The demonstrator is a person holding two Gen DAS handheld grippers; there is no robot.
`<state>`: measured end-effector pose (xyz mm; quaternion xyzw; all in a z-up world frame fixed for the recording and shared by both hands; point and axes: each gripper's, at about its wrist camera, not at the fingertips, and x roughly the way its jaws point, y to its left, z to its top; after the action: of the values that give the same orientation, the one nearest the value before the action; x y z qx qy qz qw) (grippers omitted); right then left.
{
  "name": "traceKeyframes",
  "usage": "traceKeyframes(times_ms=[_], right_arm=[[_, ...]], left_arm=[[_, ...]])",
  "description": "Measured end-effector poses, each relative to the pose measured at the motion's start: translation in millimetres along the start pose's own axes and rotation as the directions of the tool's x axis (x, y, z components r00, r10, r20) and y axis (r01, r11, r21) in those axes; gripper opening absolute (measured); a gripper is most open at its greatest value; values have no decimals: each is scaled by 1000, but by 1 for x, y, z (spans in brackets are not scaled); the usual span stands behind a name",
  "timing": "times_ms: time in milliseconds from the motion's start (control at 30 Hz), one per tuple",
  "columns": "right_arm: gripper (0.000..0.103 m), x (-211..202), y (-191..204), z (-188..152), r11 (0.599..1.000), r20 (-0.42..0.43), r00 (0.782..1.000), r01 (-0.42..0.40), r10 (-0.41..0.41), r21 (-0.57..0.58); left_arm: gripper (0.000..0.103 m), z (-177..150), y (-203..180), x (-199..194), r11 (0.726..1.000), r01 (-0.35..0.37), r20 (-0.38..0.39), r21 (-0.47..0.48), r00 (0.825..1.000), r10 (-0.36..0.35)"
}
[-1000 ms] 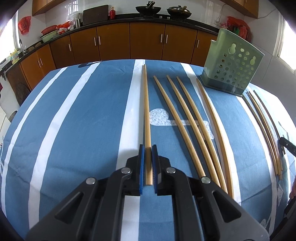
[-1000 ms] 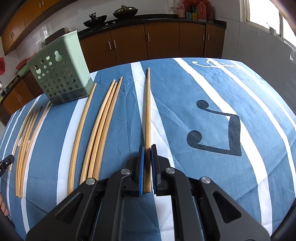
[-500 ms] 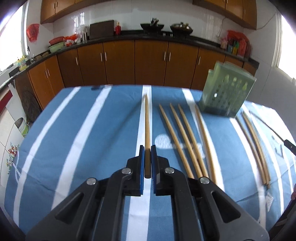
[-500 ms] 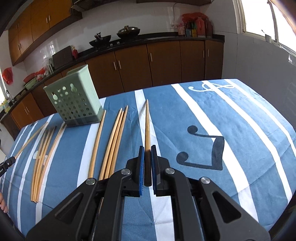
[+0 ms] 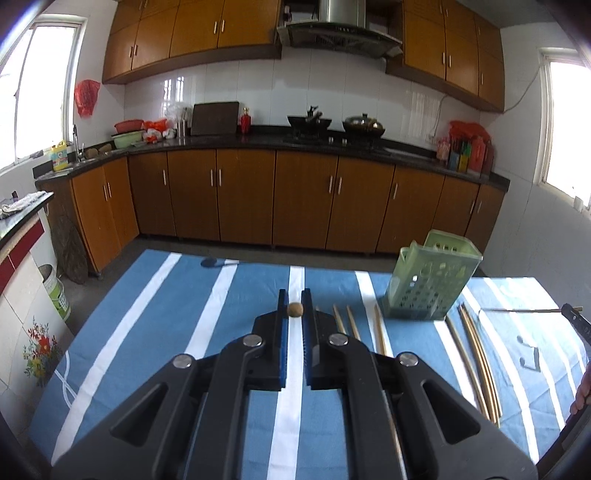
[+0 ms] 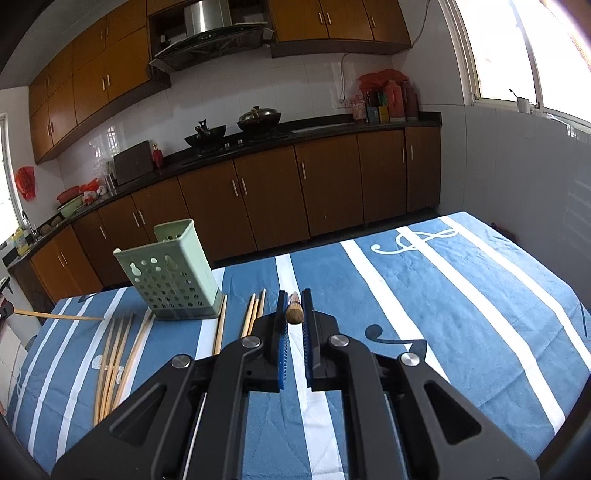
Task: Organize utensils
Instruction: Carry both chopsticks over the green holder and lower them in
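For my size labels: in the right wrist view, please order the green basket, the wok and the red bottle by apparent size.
1. Green basket, though it stands nearest the camera.
2. Wok.
3. Red bottle.

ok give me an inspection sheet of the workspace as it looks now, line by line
surface: table under a blue cloth with white stripes, flat, some creases.
job's things: green perforated utensil holder standing upright, looks empty from here; loose chopsticks lying on the cloth on both sides of it.
clutter: nothing seen on the cloth besides the chopsticks.
grippers: left claw shut on a chopstick, seen end-on; right claw shut on a second chopstick, also end-on, both raised off the table.
cables: one wall cord running to a socket, none on the table.
surroundings: kitchen with wooden cabinets, woks on the hob, range hood, windows either side.
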<state>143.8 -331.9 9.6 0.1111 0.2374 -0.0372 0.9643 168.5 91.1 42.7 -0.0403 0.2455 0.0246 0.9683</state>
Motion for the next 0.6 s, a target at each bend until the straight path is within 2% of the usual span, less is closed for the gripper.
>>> traceKeyframes(times_ms=[200, 433, 600], right_arm=[[8, -2, 3, 13, 1000, 30, 1000, -9, 9, -8], [8, 2, 10, 30, 999, 52, 999, -4, 6, -35], [8, -4, 20, 61, 998, 114, 993, -21, 28, -56]], left_arm=[[8, 22, -1, -8, 1000, -7, 52, -6, 999, 7], [7, 40, -5, -6, 999, -25, 70, 20, 997, 23], [7, 75, -11, -10, 999, -16, 121, 31, 993, 12]])
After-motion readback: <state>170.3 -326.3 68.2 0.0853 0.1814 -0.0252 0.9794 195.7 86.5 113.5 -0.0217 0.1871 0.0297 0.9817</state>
